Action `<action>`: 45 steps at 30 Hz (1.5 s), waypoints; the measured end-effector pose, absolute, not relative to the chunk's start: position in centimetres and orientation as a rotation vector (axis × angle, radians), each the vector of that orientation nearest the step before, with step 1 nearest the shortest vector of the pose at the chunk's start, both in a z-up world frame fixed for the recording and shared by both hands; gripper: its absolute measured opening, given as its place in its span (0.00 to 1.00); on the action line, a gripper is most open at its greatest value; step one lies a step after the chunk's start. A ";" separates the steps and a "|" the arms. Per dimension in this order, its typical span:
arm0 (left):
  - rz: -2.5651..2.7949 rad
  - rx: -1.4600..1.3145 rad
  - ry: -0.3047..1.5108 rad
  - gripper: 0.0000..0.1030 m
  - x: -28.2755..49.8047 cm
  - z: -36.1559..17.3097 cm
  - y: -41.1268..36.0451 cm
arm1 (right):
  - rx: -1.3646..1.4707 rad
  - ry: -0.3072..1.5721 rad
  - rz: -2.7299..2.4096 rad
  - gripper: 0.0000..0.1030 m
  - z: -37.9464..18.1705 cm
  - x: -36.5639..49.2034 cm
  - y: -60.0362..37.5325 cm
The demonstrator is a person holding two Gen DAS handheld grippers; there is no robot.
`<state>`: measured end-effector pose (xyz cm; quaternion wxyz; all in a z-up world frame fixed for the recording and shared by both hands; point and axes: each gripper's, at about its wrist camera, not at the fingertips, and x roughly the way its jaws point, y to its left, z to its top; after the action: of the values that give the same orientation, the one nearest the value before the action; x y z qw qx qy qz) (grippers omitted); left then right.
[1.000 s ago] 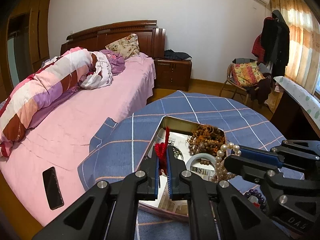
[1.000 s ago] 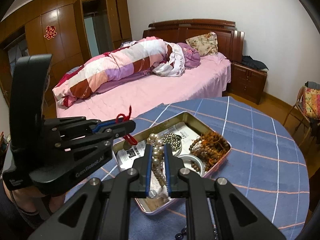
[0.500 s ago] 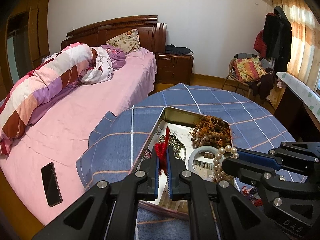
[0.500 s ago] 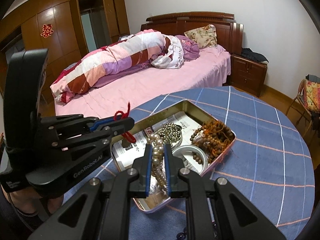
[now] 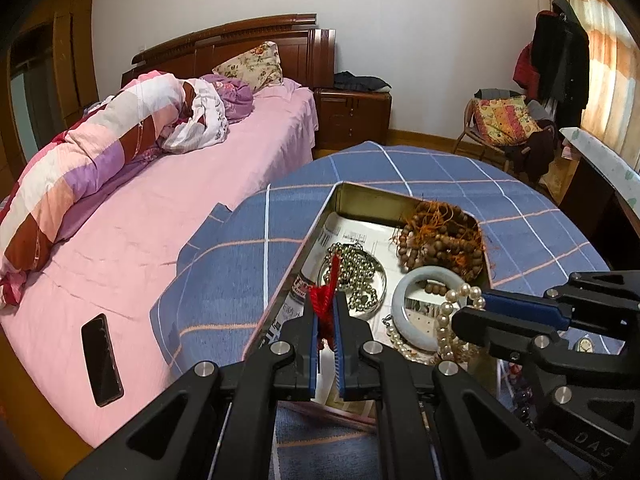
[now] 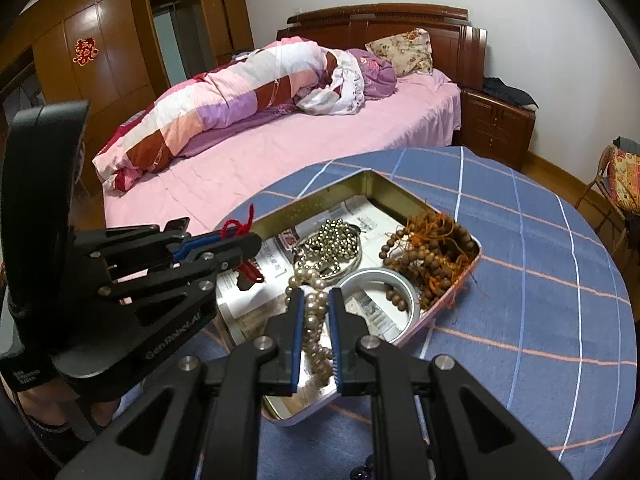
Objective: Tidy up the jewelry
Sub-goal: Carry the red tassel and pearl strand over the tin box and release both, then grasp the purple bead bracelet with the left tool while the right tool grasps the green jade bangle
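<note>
pearl strand (image 6: 313,312) (cream, knobbly), red cord (image 5: 325,300), metal tin (image 6: 404,196)

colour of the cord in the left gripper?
Red cord, clearest in the left wrist view, pinched in the left hand-held gripper.

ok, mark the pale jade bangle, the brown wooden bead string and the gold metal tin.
pale jade bangle (image 5: 400,300), left wrist view, its left band.
brown wooden bead string (image 6: 430,254), right wrist view, middle of the pile.
gold metal tin (image 5: 372,199), left wrist view, far inner wall.
</note>
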<state>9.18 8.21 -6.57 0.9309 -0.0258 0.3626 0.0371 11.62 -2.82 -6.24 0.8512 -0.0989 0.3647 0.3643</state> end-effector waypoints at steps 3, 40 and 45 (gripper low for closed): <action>0.076 -0.053 0.749 0.05 9.1 -6.9 8.2 | -0.210 0.770 0.767 0.14 -6.3 11.6 -2.8; 0.170 -0.040 0.691 0.64 7.3 -5.3 7.7 | -0.057 0.720 0.631 0.83 -4.0 11.5 -12.5; 0.140 -0.024 0.702 0.64 6.9 -5.5 5.6 | -0.050 0.724 0.555 0.87 -4.8 11.1 -16.2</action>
<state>6.92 5.56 -5.47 0.9366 -0.0118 0.3435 0.0683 11.08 -16.16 -4.77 0.8975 -0.0243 0.3496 0.2678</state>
